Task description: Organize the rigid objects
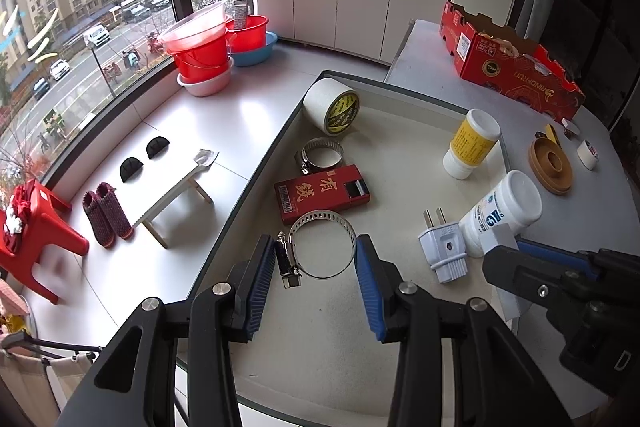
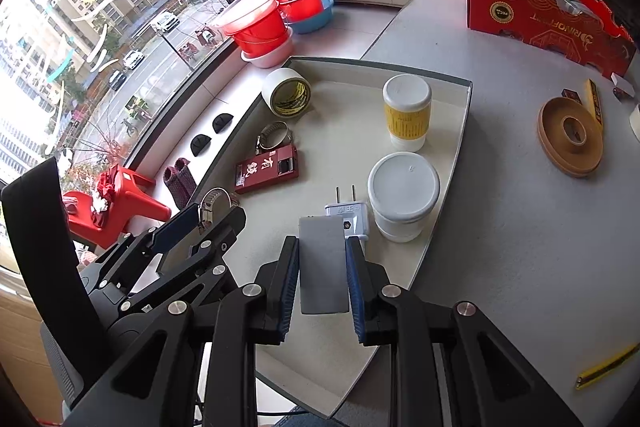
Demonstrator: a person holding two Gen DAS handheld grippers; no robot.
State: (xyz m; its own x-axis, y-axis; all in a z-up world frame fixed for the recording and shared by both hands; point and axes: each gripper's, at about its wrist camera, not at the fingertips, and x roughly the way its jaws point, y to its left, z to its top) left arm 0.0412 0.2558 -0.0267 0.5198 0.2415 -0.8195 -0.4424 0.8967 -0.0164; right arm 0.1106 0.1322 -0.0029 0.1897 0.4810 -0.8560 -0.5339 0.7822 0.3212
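A: What is held by each gripper, and where is it?

B: The left gripper (image 1: 316,259) is closed part-way around a steel hose clamp (image 1: 320,249) lying on the pale tray (image 1: 400,155); the ring is spanned by the ribbed blue pads, touched or very nearly so. A flat grey card-like slab (image 2: 322,265) is clamped by its two long edges in the right gripper (image 2: 322,267), jaws nearly closed, above the tray's near end beside the white plug (image 2: 350,219).

A: How is the clamp expected to handle?

B: It is judged light and stiff but springy: a thin perforated band that may flex or skate out if squeezed across its width. A firmer hold is likely offered at the screw housing (image 1: 286,261) on its left side. The smooth metal is probably slippery against the pads.

A: And the slab?

B: It appears rigid, matte and thin, with rounded corners; light weight is assumed. An edge grip seems adequate, though twisting could be allowed by so narrow a contact.

A: What else is set on the tray?

B: A second, smaller hose clamp (image 1: 322,153), a glossy red box (image 1: 322,193), a white tape roll (image 1: 330,107), and two smooth plastic jars, one yellow-labelled (image 1: 472,149), one blue-labelled (image 1: 500,213). A wooden ring (image 1: 550,165) is left on the grey counter (image 1: 600,211).
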